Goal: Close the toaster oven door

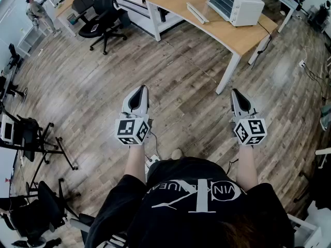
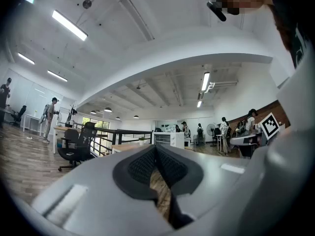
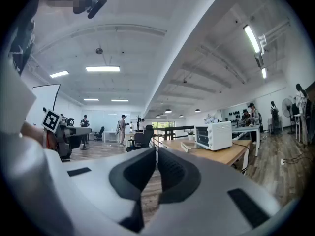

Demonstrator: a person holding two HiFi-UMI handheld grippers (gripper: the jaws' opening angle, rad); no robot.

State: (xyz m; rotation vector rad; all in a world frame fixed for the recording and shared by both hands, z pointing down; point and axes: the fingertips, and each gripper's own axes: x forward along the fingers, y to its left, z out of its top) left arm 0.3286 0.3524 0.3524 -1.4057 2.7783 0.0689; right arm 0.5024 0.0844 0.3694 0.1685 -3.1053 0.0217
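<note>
Floorboards [image 1: 88,87] spread beneath us, with a black chair [image 1: 103,12] far off on the left. We hold the left gripper [image 1: 140,89] out in front over bare floor. In its own view the jaws meet at the tips with nothing between them, and only floor shows through the gap lower down. Farther off, right of centre, stands a wooden desk [image 1: 227,32]. A flat pale bar [image 1: 197,13] lies on it. Just right of the bar sits the white oven [image 1: 235,4], on the far right part of the desk and well apart from both grippers. In the right gripper view the oven's door looks flush with its body. We hold the right gripper [image 1: 235,93] level with the left one, over the floor on the near side of the desk's white leg [image 1: 227,74]. Its jaws are together too, gripping nothing.
</note>
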